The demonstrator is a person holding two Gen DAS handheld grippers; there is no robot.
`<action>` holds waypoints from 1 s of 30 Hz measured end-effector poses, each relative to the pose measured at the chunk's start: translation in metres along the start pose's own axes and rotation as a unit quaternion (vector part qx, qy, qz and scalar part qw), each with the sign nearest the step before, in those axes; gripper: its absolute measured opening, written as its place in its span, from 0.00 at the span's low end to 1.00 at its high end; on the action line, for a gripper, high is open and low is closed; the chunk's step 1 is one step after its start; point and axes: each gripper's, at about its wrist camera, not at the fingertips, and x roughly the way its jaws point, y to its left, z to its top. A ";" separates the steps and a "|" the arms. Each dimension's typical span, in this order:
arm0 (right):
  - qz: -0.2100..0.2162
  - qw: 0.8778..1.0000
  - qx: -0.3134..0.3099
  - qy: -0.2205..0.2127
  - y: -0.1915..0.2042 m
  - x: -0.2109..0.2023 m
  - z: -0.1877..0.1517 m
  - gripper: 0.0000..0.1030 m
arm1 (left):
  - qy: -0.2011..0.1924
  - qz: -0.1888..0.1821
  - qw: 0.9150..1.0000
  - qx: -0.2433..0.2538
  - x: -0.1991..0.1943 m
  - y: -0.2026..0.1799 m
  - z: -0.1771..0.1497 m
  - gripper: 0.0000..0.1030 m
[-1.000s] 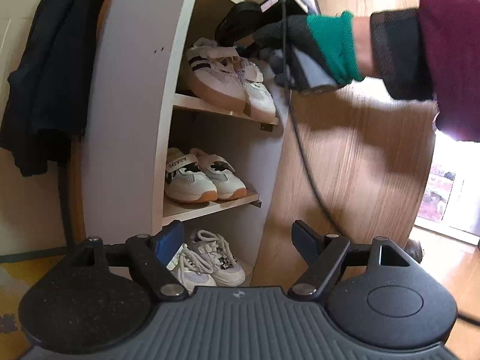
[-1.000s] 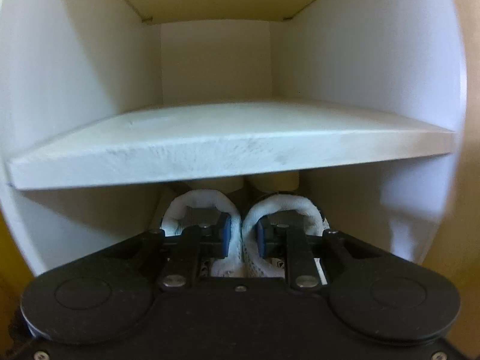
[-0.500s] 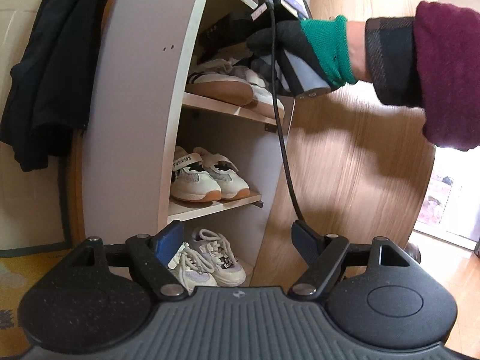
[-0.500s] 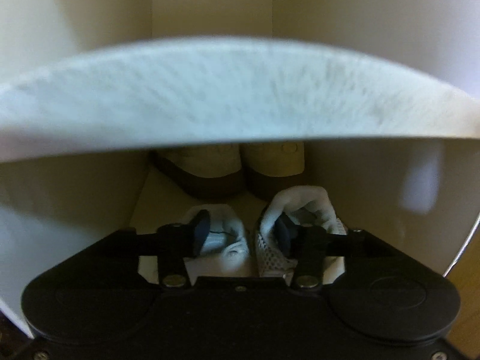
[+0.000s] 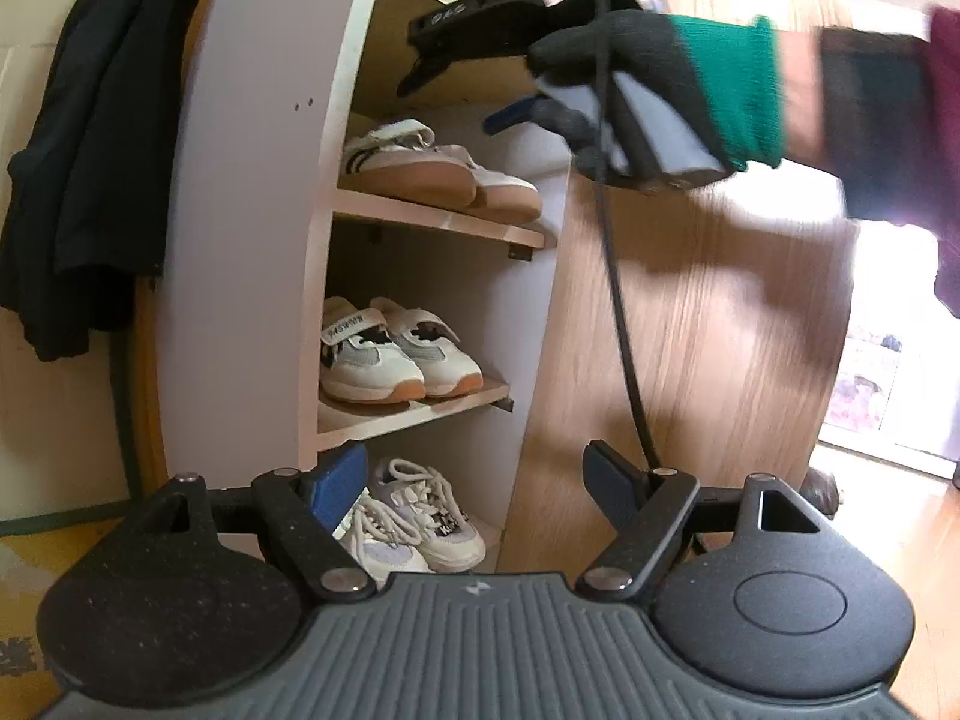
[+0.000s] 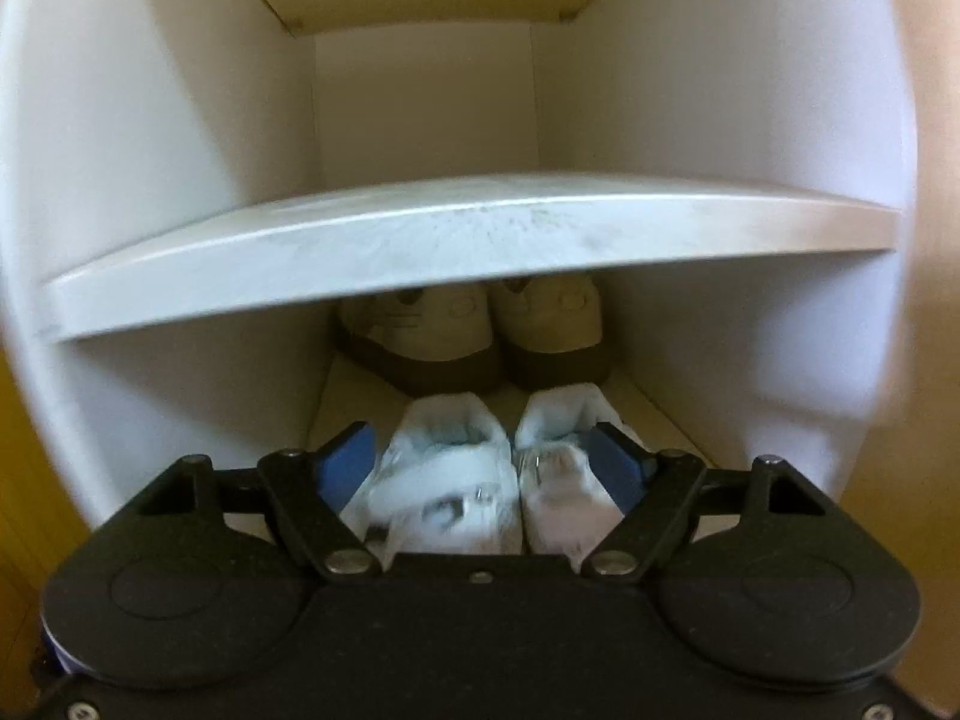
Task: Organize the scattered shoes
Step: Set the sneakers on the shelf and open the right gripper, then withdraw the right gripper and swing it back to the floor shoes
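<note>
In the right wrist view a pair of white shoes (image 6: 474, 480) stands on a white rack shelf (image 6: 654, 414), with a beige brown-soled pair (image 6: 468, 330) behind it. My right gripper (image 6: 480, 471) is opening, its blue pads (image 6: 345, 468) spread either side of the white pair without pressing on it. In the left wrist view a gloved hand (image 5: 654, 60) holds that right gripper (image 5: 474, 84) above the shoes on the top visible shelf (image 5: 420, 168). My left gripper (image 5: 474, 480) hangs open and empty, low in front of the rack.
An upper shelf board (image 6: 468, 240) juts out just above the right gripper. The rack's lower shelf holds a white strapped pair (image 5: 396, 354), and laced sneakers (image 5: 420, 516) sit at the bottom. A dark coat (image 5: 90, 150) hangs left; a wooden panel (image 5: 720, 330) stands right.
The right gripper's jaws spread from pinching the white pair's inner edges to standing wide outside it, and it drew back from the shelf. The left gripper stayed put.
</note>
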 end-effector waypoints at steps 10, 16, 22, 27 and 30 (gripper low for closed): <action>0.001 1.000 0.002 0.023 -0.006 -0.023 -0.049 0.82 | -0.017 0.009 1.000 -0.003 -0.007 0.001 0.003 0.77; -0.007 1.000 0.004 0.022 -0.012 -0.020 -0.058 0.83 | -0.021 0.015 1.000 -0.009 -0.006 0.005 0.004 0.77; -0.013 1.000 -0.005 0.018 -0.023 -0.003 -0.055 0.85 | -0.017 0.014 1.000 -0.005 -0.004 0.006 0.003 0.77; -0.019 1.000 -0.005 0.018 -0.030 0.012 -0.052 0.84 | -0.014 0.014 1.000 -0.004 -0.003 0.006 0.002 0.77; -0.022 1.000 0.002 0.018 -0.033 0.017 -0.051 0.85 | -0.013 0.015 1.000 -0.003 -0.003 0.007 0.002 0.77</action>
